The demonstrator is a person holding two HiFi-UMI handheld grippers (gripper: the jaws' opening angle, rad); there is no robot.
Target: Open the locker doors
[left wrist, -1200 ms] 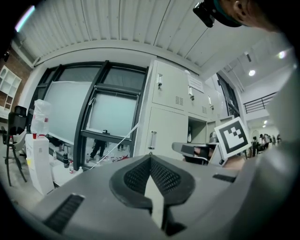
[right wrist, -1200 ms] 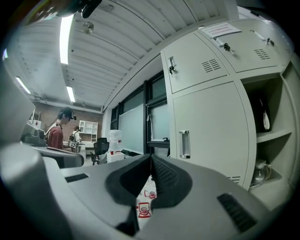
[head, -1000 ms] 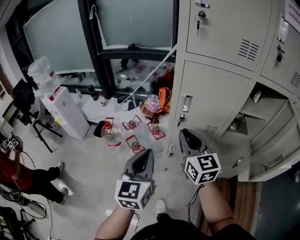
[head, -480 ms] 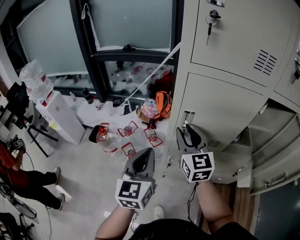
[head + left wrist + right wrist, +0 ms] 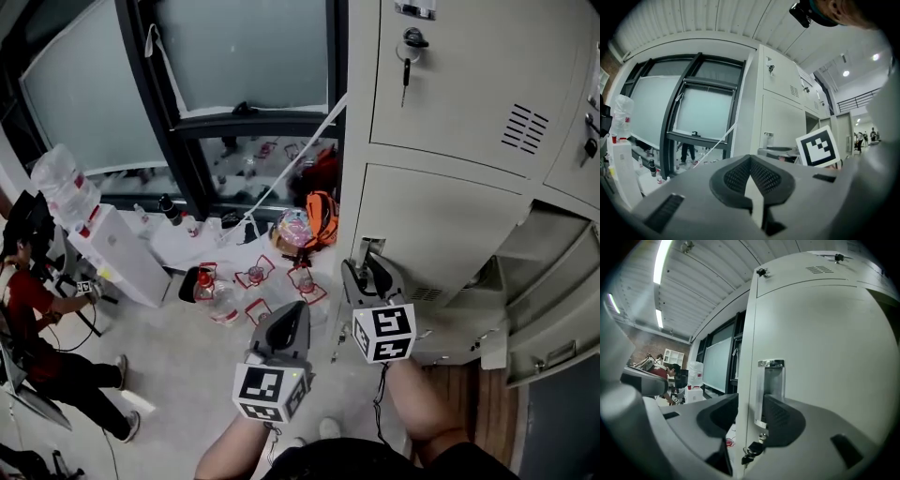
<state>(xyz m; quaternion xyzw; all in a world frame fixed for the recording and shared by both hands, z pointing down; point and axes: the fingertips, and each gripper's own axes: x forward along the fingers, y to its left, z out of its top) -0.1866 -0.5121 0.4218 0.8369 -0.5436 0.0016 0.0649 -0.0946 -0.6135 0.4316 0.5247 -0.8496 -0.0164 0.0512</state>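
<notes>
A beige locker bank fills the right of the head view. Its closed middle door (image 5: 441, 234) has a recessed metal handle (image 5: 367, 248) at the left edge. My right gripper (image 5: 362, 268) stands level at that handle. In the right gripper view its jaws (image 5: 750, 401) have just been opening. They straddle the door's edge, with the handle (image 5: 771, 385) by the right finger and nothing gripped. A key (image 5: 752, 451) hangs in the lock below. My left gripper (image 5: 292, 309) hangs to the left, away from the lockers, with its pads (image 5: 761, 176) together on nothing.
The upper door (image 5: 450, 84) is closed with a key (image 5: 406, 45) in it. Lockers (image 5: 553, 281) at the right stand open. Water bottles (image 5: 253, 277) in red holders, an orange bag (image 5: 322, 216) and a water dispenser (image 5: 103, 239) crowd the floor at left. A person (image 5: 37, 328) crouches far left.
Both grippers have moved toward the lockers. The right one has reached the middle door's handle and its jaws have spread from nearly shut to open.
</notes>
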